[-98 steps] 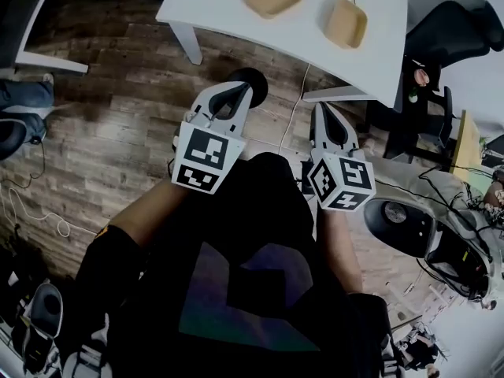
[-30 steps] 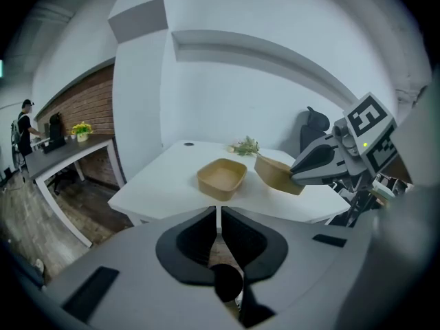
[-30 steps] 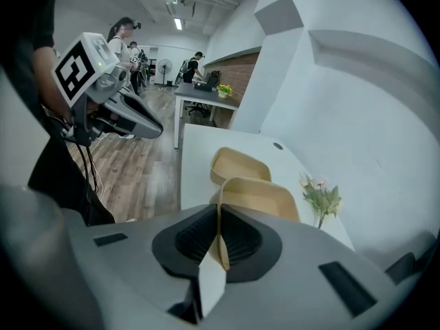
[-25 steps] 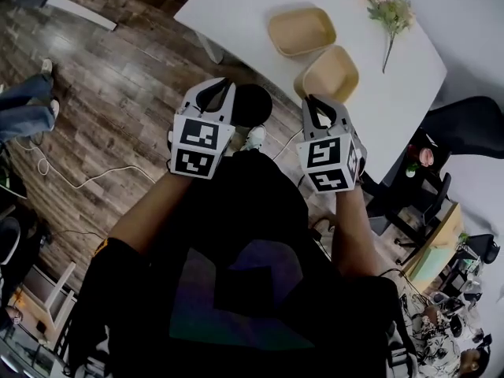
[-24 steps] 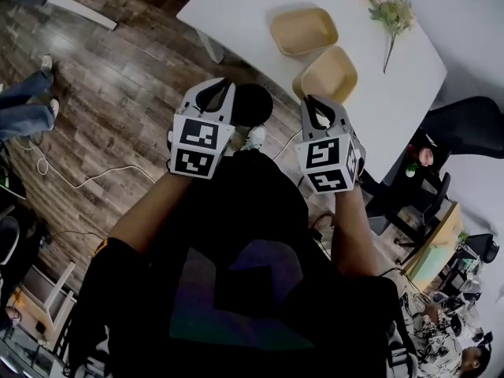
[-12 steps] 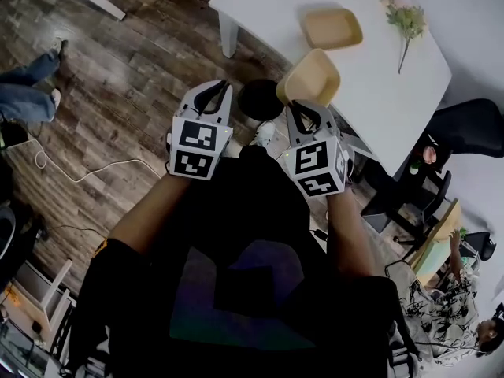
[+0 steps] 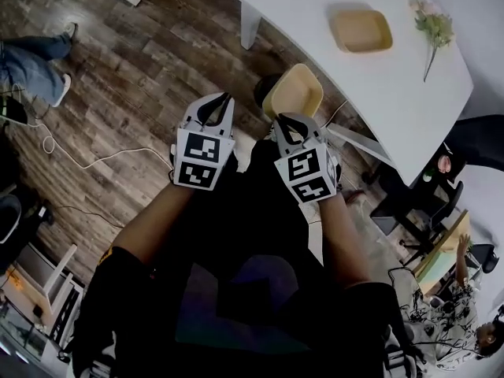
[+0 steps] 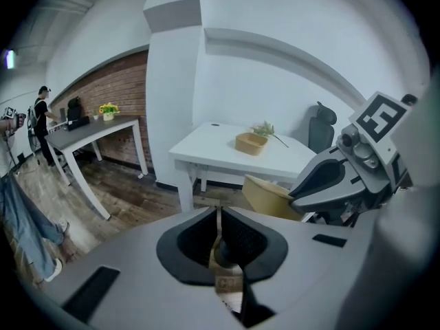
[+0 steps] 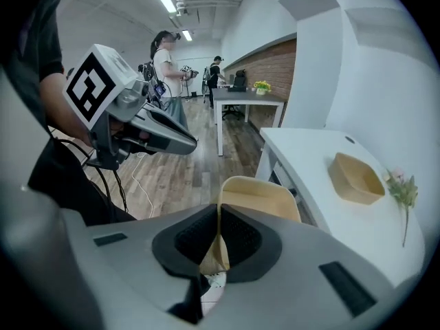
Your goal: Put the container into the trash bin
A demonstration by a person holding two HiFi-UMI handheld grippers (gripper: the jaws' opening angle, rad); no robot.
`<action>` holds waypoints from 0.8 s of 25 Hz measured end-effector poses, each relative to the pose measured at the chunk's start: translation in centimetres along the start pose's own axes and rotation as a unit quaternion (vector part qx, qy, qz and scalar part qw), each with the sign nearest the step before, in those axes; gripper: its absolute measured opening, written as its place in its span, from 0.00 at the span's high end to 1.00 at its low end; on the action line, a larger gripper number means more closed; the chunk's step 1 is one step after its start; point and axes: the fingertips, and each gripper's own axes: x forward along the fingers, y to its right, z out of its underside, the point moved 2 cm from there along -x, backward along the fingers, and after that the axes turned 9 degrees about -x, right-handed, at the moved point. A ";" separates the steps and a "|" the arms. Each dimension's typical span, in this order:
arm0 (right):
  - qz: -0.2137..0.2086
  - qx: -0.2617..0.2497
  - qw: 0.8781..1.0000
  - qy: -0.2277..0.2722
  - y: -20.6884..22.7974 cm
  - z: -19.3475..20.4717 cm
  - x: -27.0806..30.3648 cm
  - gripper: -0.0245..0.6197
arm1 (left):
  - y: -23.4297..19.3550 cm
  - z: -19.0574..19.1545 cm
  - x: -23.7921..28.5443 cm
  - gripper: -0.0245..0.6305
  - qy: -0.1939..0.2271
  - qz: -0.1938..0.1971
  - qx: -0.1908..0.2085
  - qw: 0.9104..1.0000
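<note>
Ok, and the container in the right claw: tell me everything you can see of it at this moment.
The container is a shallow tan tray, rectangular with rounded corners. It looks like moulded paper pulp and is empty. The right claw is shut on one wall, holding it in the air, open side up, over the wooden floor beside the white table. Nothing else touches it. In the head view a dark round shape, likely the trash bin, shows partly under its left edge.
</note>
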 end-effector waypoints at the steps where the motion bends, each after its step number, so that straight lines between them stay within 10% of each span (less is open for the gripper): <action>1: -0.009 0.006 1.000 -0.003 -0.3 0.7 0.8 0.91 | 0.0 0.7 0.5 0.95 -0.008 0.000 0.000 1.000; 20: -0.076 0.063 0.992 -0.075 0.9 16.2 17.0 0.91 | 0.5 11.9 15.4 0.95 -0.119 0.000 0.012 0.993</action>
